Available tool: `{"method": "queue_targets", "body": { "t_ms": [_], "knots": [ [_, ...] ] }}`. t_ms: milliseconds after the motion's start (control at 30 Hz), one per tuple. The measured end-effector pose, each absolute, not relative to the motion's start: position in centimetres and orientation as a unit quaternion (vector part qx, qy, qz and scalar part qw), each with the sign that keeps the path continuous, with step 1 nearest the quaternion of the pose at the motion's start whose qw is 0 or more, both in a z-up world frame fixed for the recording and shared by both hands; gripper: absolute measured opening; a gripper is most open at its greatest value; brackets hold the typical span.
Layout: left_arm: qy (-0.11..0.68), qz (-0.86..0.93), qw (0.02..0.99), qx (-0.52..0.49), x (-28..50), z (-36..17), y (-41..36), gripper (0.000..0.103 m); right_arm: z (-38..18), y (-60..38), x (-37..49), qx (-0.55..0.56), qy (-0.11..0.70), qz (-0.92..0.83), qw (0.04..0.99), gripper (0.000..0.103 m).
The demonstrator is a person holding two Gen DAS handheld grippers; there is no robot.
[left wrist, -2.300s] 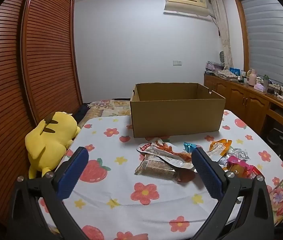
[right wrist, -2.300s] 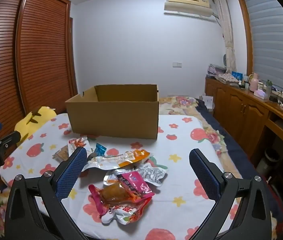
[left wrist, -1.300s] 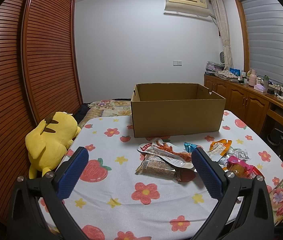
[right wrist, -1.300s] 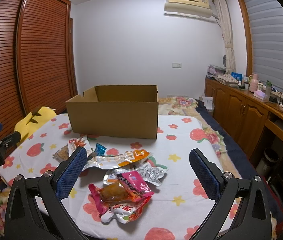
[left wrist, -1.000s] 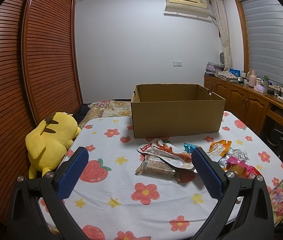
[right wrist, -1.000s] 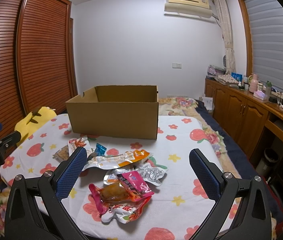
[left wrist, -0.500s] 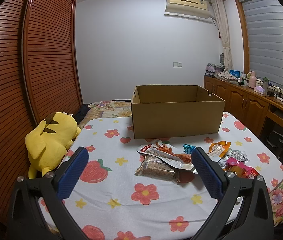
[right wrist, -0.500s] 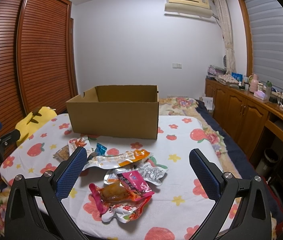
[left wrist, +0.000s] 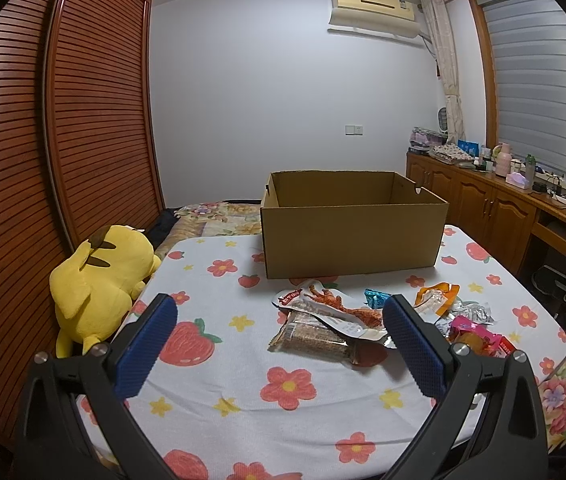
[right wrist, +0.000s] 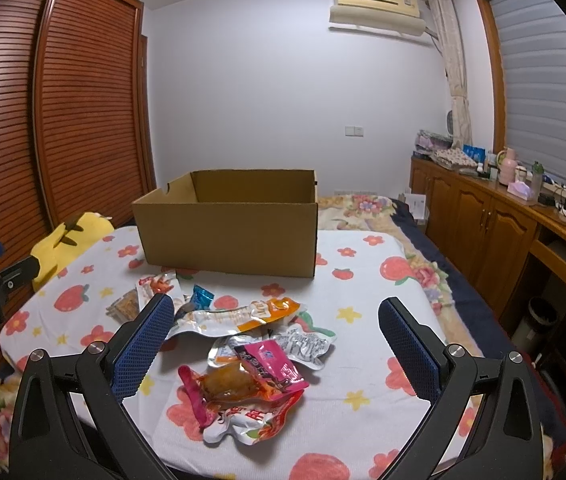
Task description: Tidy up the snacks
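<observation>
An open cardboard box [left wrist: 353,232] [right wrist: 227,236] stands on the flowered tablecloth [left wrist: 219,368] [right wrist: 363,304]. In front of it lies a loose pile of snack packets: a brown bar [left wrist: 315,338], a white packet with red print [left wrist: 331,308], an orange-tipped packet [right wrist: 243,314], a pink packet [right wrist: 269,364] and a clear pouch with a brown snack [right wrist: 227,386]. My left gripper [left wrist: 279,340] is open and empty, above the near table edge left of the pile. My right gripper [right wrist: 275,344] is open and empty, hovering over the near part of the pile.
A yellow plush toy [left wrist: 101,280] lies at the table's left edge by the slatted wardrobe doors [left wrist: 43,168]. A wooden sideboard [right wrist: 495,220] with bottles runs along the right wall. A bed with a floral cover [right wrist: 363,208] lies behind the table.
Both grippers have stayed almost still and open; the views shift only very slightly. Nothing on the table has moved.
</observation>
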State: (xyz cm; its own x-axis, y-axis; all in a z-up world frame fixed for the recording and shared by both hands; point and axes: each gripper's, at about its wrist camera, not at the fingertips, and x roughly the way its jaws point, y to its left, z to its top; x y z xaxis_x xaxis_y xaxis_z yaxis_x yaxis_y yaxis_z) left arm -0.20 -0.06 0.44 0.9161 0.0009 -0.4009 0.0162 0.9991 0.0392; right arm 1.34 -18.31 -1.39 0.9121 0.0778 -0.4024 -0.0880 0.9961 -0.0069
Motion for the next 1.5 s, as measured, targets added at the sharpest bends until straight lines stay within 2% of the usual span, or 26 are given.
{"method": "queue_targets", "body": {
  "t_ms": [733,1267,1400,1500],
  "knots": [
    [0.211,-0.012,0.977,0.022,0.1,0.4,-0.8,0.103,-1.5,-18.4,1.3,-0.012,0.208,0.044,0.977,0.103],
    [0.290,-0.138,0.946,0.039,3.3,-4.4,-6.5,0.103,-4.8,-21.9,2.1,-0.008,0.260,0.054,0.964,0.103],
    [0.305,-0.178,0.934,0.044,3.8,-4.8,-8.4,0.101,-5.5,-22.9,2.2,-0.001,0.272,0.057,0.961,0.103],
    [0.314,-0.211,0.925,0.050,4.3,-5.1,-10.0,0.094,-5.8,-23.3,2.2,0.001,0.278,0.060,0.959,0.103]
  ]
}}
